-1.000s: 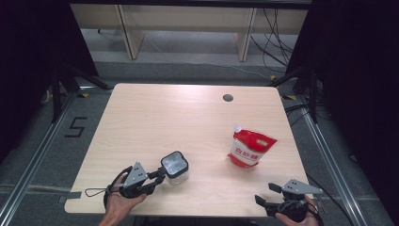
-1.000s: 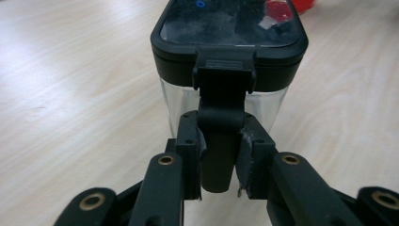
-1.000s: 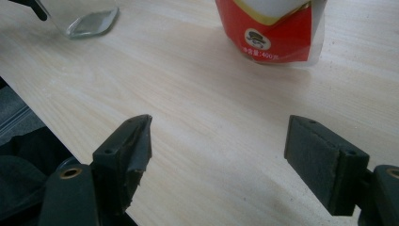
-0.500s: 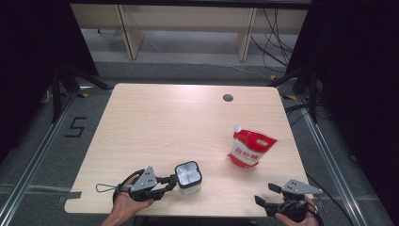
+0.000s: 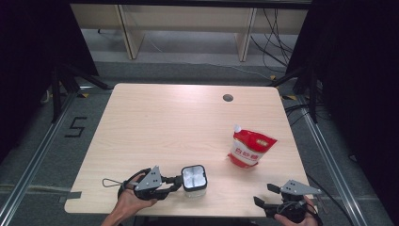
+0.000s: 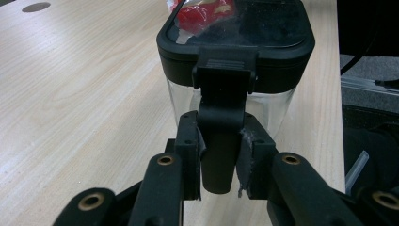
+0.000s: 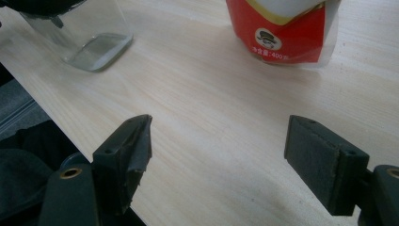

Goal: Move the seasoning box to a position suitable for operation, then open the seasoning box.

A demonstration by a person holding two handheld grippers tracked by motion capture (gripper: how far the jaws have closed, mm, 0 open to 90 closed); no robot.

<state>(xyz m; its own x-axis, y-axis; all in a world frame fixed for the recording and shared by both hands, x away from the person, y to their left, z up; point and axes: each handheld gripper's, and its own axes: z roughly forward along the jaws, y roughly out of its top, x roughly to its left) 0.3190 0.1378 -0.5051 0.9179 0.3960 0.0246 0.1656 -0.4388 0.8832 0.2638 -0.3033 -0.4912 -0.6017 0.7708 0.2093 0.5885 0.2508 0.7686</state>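
Left gripper: lay low near the table's front edge, held in the person's left hand; in the left gripper view its pads were pinched on the black handle tab hanging from the container's lid.
Right gripper: at the front right corner in the person's right hand, jaws spread wide with only bare tabletop between them, touching nothing.
Container: a clear square jar with a black lid, standing upright on the table just beyond the left gripper, near the front edge and left of centre.
Pouch: a red and white spouted bag, standing farther back on the right half, well apart from the jar.
Table: light wood, with a round cable hole near the far edge.
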